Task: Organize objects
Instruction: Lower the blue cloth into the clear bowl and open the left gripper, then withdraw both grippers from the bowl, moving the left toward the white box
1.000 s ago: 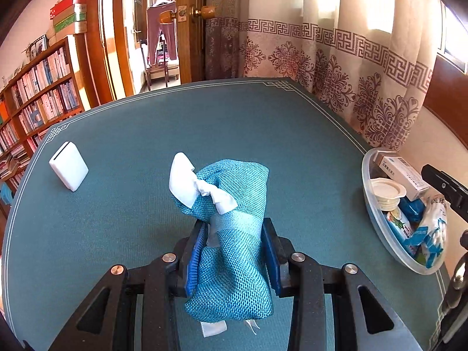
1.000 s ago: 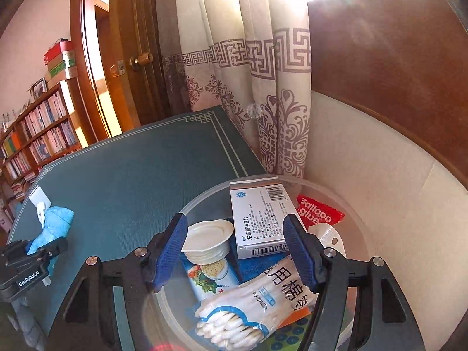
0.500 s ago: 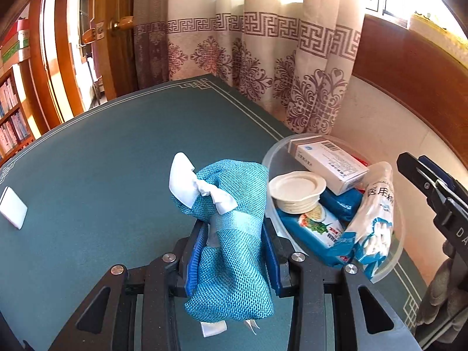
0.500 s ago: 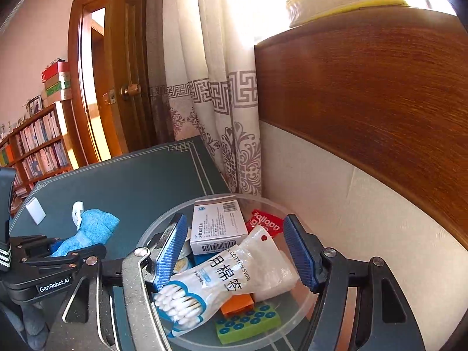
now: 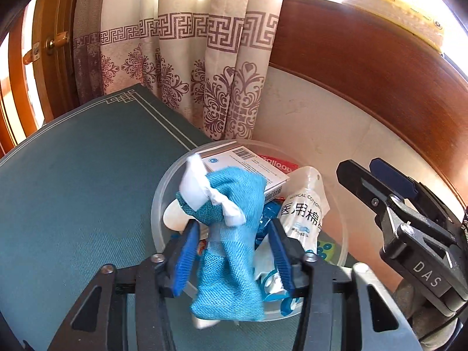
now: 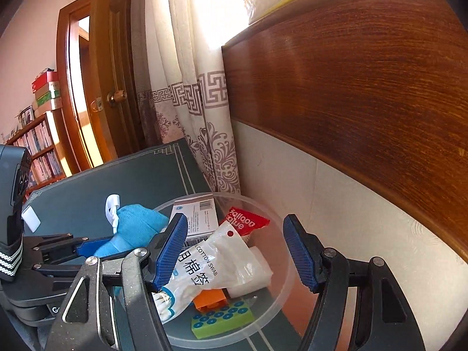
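A blue mesh pouch with a white tie hangs blurred between the jaws of my left gripper, over the near side of a clear plastic bowl. Those jaws are opening, and a gap shows on each side of the pouch. From the right wrist view the pouch is at the bowl's left rim. My right gripper stands open above the bowl with nothing between its pads; a cotton swab bag lies under it. The right gripper also shows at the right of the left wrist view.
The bowl holds a white medicine box, a red glue packet, an orange piece and a green dotted block. It sits at the green table's corner by the curtain and wall. A small white square lies far left.
The left gripper swung right with the pouch until it came over the bowl, then its jaws spread off the pouch. The right gripper drifted a little and stayed open.
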`<move>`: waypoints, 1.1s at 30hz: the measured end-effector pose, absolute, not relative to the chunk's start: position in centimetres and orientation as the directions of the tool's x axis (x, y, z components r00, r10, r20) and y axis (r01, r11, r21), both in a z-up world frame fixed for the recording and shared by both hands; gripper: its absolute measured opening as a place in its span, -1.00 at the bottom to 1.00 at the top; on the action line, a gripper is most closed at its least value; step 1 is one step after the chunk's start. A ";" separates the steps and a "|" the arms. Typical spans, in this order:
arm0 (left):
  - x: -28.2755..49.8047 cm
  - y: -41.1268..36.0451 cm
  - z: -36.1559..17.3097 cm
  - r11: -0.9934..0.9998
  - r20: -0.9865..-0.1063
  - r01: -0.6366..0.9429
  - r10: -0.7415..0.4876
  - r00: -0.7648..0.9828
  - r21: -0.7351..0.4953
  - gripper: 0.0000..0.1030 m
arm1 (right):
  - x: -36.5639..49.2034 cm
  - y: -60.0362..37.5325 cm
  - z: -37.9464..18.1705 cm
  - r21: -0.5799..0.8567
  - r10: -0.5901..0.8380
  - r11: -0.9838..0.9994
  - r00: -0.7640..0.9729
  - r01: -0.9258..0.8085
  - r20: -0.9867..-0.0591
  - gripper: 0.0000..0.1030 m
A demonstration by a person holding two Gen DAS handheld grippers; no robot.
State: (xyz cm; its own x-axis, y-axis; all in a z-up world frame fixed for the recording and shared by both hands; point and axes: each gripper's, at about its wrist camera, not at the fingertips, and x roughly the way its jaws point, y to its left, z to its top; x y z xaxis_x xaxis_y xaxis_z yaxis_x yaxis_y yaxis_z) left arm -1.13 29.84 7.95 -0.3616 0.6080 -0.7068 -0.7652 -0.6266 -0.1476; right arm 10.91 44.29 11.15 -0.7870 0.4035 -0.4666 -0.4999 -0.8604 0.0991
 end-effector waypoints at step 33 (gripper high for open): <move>-6.8 15.4 9.0 -0.904 -0.669 -0.412 0.376 -0.641 -0.113 0.97 | 11.5 36.0 12.3 0.093 0.285 -0.932 -0.866 -0.351 -0.411 0.47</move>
State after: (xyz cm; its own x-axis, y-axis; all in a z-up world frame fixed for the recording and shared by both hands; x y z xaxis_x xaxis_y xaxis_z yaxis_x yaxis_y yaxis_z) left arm -6.81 15.42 8.98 -0.6413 0.3759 -0.6689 -0.4122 -0.9041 -0.1128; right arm 11.52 36.03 12.26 -0.8659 0.2850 -0.4111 -0.3511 -0.9317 0.0935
